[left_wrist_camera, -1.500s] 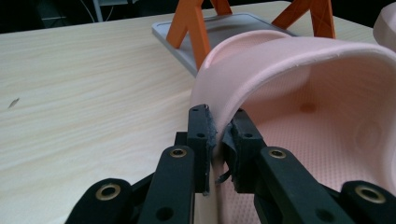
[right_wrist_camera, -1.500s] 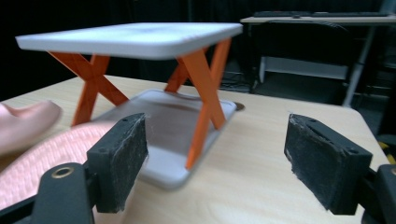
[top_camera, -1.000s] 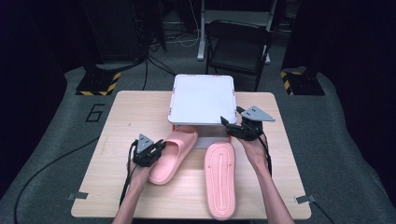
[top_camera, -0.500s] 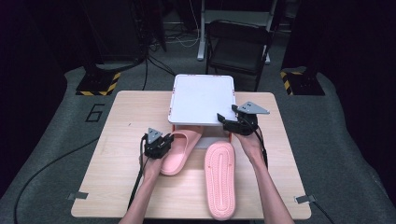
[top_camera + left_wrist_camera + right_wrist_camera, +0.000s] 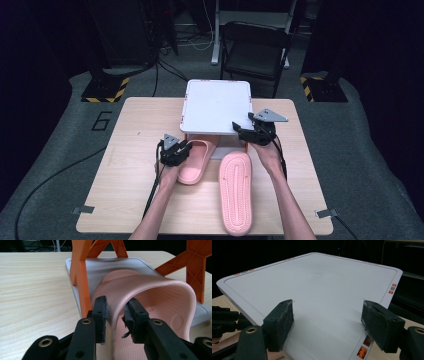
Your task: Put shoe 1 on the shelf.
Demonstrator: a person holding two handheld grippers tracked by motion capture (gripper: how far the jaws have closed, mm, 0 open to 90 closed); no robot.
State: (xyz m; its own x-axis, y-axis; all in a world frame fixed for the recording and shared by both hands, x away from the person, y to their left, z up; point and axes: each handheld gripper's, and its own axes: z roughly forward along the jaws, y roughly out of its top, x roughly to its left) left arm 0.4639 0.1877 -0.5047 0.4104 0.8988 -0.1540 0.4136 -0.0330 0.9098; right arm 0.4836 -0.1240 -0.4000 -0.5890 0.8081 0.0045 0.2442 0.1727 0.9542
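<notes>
Slipper number one (image 5: pixel 196 161), the pink one with its toe end tucked under the near edge of the white rack top (image 5: pixel 217 106), sits a bit left of the surface's (image 5: pixel 125 200) middle. In the left gripper view its arched strap (image 5: pixel 150 285) runs right between the jaws of the left tool (image 5: pixel 117 315). Those jaws have just been easing apart: the left pad looks like it's still brushing the outside of the strap, while the right pad sits inside the arch with a sliver of daylight, so I wouldn't call it a real pinch. Orange legs (image 5: pixel 80 277) of the rack stand close on either side of the slipper's toe, on a grey base plate (image 5: pixel 105 267), so room there is tight.

The second slipper (image 5: pixel 236 192) lies sole up just beside the first, apart from it, running from near the rack down to the near edge of the surface, with its heel about at that edge.

The right tool (image 5: pixel 252 134) is up at the near right corner of the rack top. In the right gripper view its jaws are spread wide over the white panel (image 5: pixel 319 290) and I can't see the pads (image 5: pixel 279 323) pressing on anything.

Plenty of bare wood on the left half of the surface and along the right edge. The far edge is mostly taken by the rack.
</notes>
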